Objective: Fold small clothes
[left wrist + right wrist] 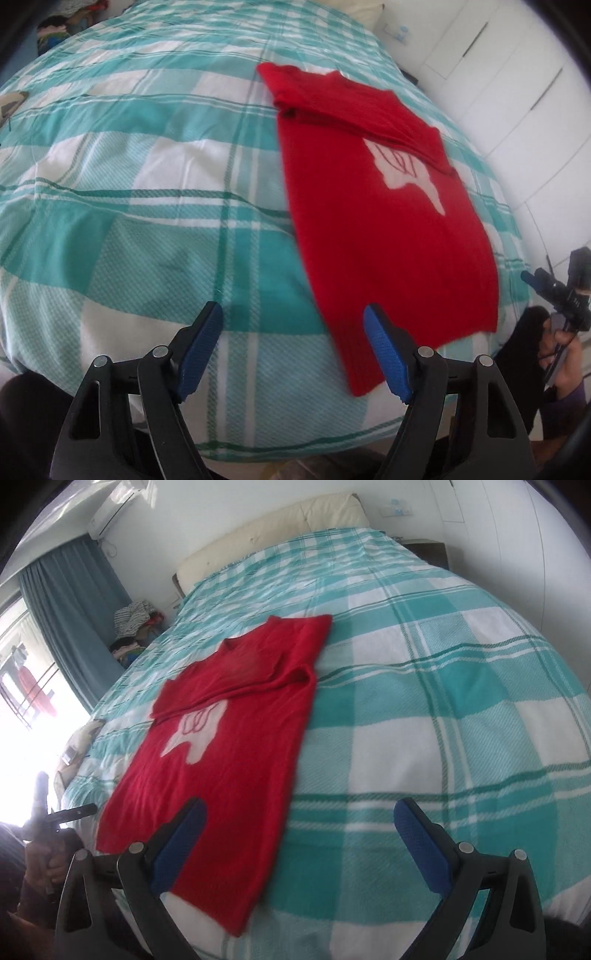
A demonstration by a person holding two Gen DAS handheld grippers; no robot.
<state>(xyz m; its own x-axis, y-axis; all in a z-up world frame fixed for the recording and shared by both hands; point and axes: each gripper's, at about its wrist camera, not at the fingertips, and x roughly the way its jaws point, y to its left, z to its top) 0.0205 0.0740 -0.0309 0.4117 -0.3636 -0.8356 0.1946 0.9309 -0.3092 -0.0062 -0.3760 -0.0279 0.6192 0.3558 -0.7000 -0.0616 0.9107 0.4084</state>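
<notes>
Both pairs of fingers hang released and empty over the near edge of a bed [461, 686] spread with a teal-and-white check cover, a red knitted sweater [388, 240] lying partly folded ahead of them. The left gripper [293, 350] has its blue pads spread, nothing between them; the sweater's near hem corner sits just under and past its right-hand finger [386, 356], the rest running away to that side. The right gripper [299, 845] is likewise parted wide and bare, its left-hand finger [181, 849] over the hem, the body of the garment stretching ahead and to its left.

The risk, as it looks from here, lies in the pinch: the knit is soft and lies flat on an equally soft cover, so a closing finger could catch the bedding along with the hem, or take only one layer and drag the piece askew. Further off, a sleeve [236, 672] is already folded across the chest above a white motif [192, 734]; a lopsided lift by one side could spill that fold open.
</notes>
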